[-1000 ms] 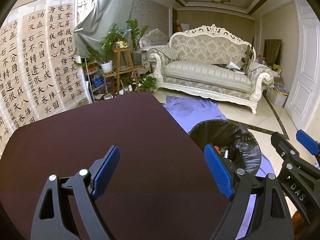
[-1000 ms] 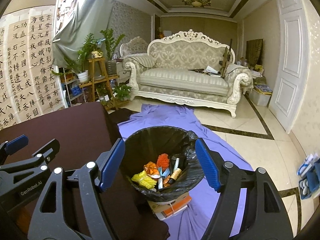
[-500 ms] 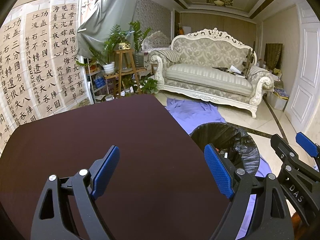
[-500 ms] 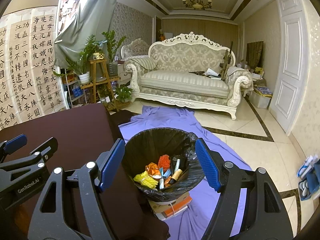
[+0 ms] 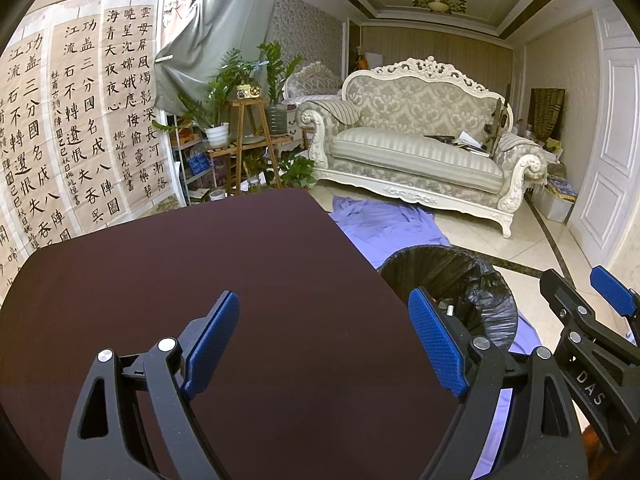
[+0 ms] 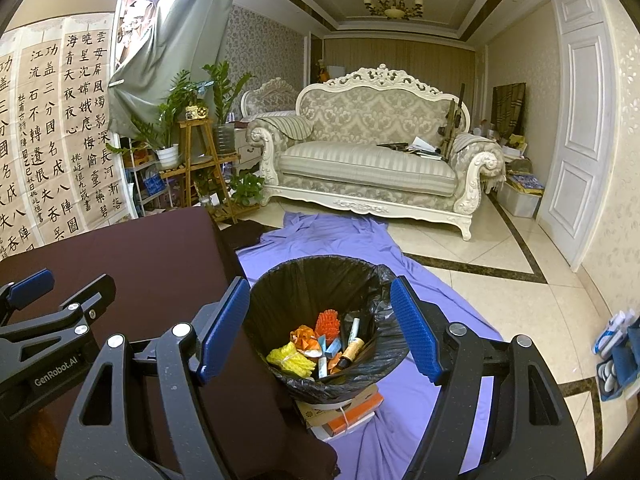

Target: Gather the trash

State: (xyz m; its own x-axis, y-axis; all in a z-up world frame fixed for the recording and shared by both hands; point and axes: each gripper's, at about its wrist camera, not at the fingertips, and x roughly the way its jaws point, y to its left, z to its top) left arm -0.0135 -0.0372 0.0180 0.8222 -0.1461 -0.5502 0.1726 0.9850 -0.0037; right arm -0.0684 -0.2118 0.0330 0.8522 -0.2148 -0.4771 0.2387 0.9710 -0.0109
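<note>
A bin lined with a black bag stands on the floor right of the dark maroon table. It holds several pieces of trash: a yellow net, an orange piece, a marker. My right gripper is open and empty, held above the bin. My left gripper is open and empty above the table's right part. The bin also shows in the left wrist view. The right gripper shows at the left wrist view's right edge.
A purple cloth lies on the tiled floor under the bin. Cardboard boxes sit under the bin. A cream sofa, a wooden plant stand and calligraphy sheets stand behind. A white door is at right.
Both grippers have drifted slightly back and up; the view shifted a little. Both stay open and empty.
</note>
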